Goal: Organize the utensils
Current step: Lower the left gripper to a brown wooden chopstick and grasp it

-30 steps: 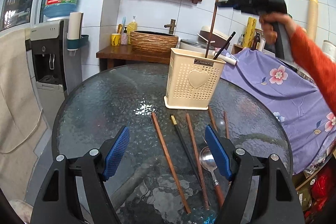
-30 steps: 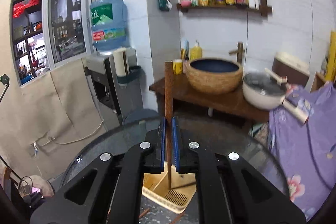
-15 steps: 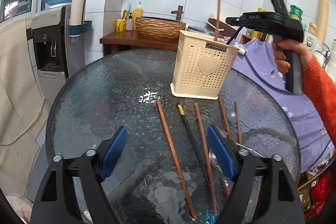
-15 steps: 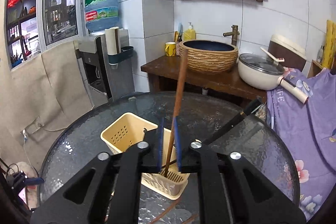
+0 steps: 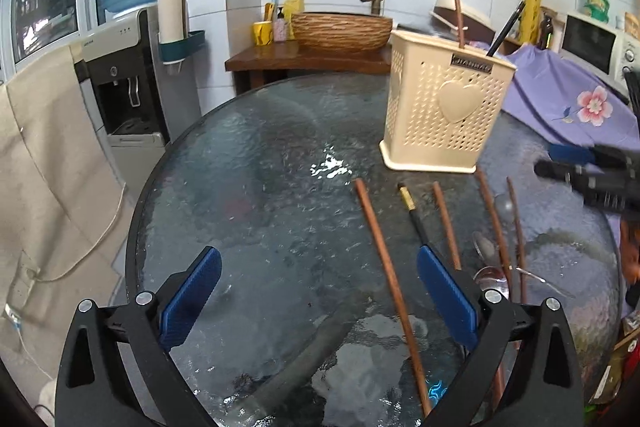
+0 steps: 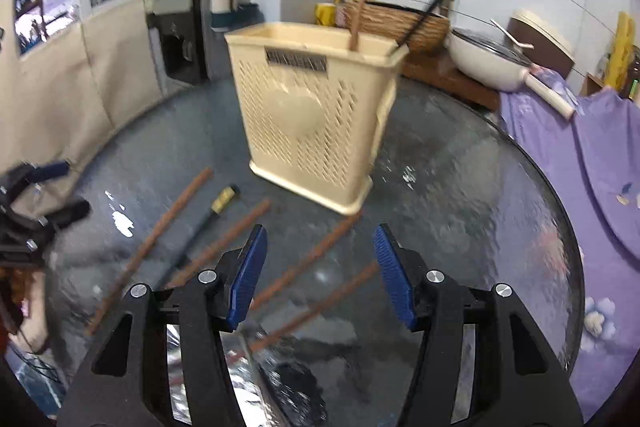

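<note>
On the round glass table (image 5: pixel 248 163) stands a cream basket (image 5: pixel 444 111) full of little holes, with a heart on its front. It stands upright so long things can go in from the top. Two sticks are already inside: a brown chopstick (image 5: pixel 457 9) and a black chopstick (image 5: pixel 506 29), both leaning on the rim because they are taller than the basket. Just in front of the basket, more brown chopsticks (image 5: pixel 390 287) and one black one with a gold tip (image 5: pixel 412 213) lie flat on the glass, side by side, waiting to be picked up. A shiny spoon (image 5: pixel 486 251) lies among them, partly hidden, and there may be a second one, but it is hard to tell. The right gripper (image 6: pixel 318 273) hangs low over the loose sticks with its blue pads spread apart and nothing between them, so it looks ready to grab one. Its view is blurry. The left gripper (image 5: pixel 318 297) is also spread wide and holds nothing. It sits near the table edge, out of the way, likely so the other one has room to work.
</note>
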`<state>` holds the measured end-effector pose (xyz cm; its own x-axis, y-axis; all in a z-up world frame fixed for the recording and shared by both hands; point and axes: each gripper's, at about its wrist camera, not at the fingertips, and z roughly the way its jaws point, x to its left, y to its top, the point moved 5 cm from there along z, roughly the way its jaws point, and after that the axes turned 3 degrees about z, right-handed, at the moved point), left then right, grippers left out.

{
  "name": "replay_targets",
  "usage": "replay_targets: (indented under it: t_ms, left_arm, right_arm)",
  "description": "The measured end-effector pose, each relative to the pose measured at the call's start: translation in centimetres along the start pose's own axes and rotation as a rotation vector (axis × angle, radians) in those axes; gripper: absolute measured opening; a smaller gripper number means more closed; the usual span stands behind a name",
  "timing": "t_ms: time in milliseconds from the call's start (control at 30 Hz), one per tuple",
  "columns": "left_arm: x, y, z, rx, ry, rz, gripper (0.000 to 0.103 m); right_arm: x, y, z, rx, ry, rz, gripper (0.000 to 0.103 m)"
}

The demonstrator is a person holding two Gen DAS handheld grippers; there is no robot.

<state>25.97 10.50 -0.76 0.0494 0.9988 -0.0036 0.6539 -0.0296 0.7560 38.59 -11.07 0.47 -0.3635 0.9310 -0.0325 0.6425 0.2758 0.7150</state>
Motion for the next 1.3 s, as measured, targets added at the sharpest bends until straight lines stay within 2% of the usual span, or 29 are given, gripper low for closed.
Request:
replay_targets:
  t_ms: [67, 167, 233, 333, 433, 567, 667, 867, 1067, 1167, 1233, 1300]
  left_arm:
    - [-0.3, 0.0, 0.6, 0.019, -0.003, 0.01, 0.096]
    - [-0.8, -0.1, 1.3, 0.04, 0.003, 0.024, 0.096]
    - [-0.8, 0.0, 2.1, 0.054, 0.008, 0.027, 0.096]
    - [-0.7, 0.7, 3.3, 0.056, 0.018, 0.032, 0.096]
    - [-0.9, 1.8, 4.6, 0.048, 0.008, 0.039, 0.095]
    - [-1.8, 3.0, 6.3, 0.074, -0.017, 0.04, 0.074]
    - [-2.5, 3.9, 7.5, 0.104, -0.028, 0.041, 0.065]
    - [-3.3, 4.3, 10.2, 0.173, 0.003, 0.05, 0.046]
    - [-3.6, 3.5, 12.4, 0.244, 0.017, 0.058, 0.041]
    - [-3.6, 3.7, 12.8, 0.241, 0.026, 0.048, 0.04]
    - [-3.9, 3.9, 12.9, 0.244, 0.028, 0.057, 0.035]
    - [-4.2, 4.0, 13.0, 0.245, 0.018, 0.065, 0.023]
  right_arm:
    - [-0.5, -1.2, 0.6, 0.027, -0.013, 0.038, 0.055]
    - [-2.5, -2.8, 1.5, 0.072, -0.04, 0.168, 0.055]
    - [-3.8, -3.6, 2.5, 0.105, -0.086, 0.223, 0.045]
    - [-5.1, -3.6, 3.8, 0.143, -0.09, 0.291, 0.033]
    - [-5.7, -3.2, 5.1, 0.178, -0.089, 0.35, 0.03]
    - [-6.1, -2.4, 6.7, 0.223, -0.126, 0.372, 0.025]
    - [-6.5, -2.3, 7.6, 0.244, -0.115, 0.422, 0.023]
    - [-6.6, -2.0, 8.0, 0.246, -0.15, 0.434, 0.023]
    - [-6.9, -1.4, 9.1, 0.242, -0.188, 0.442, 0.017]
    - [-7.1, -1.1, 9.6, 0.228, -0.204, 0.441, 0.014]
    - [-7.3, -0.9, 9.9, 0.226, -0.214, 0.442, 0.013]
    - [-7.5, -0.6, 10.3, 0.216, -0.223, 0.442, 0.012]
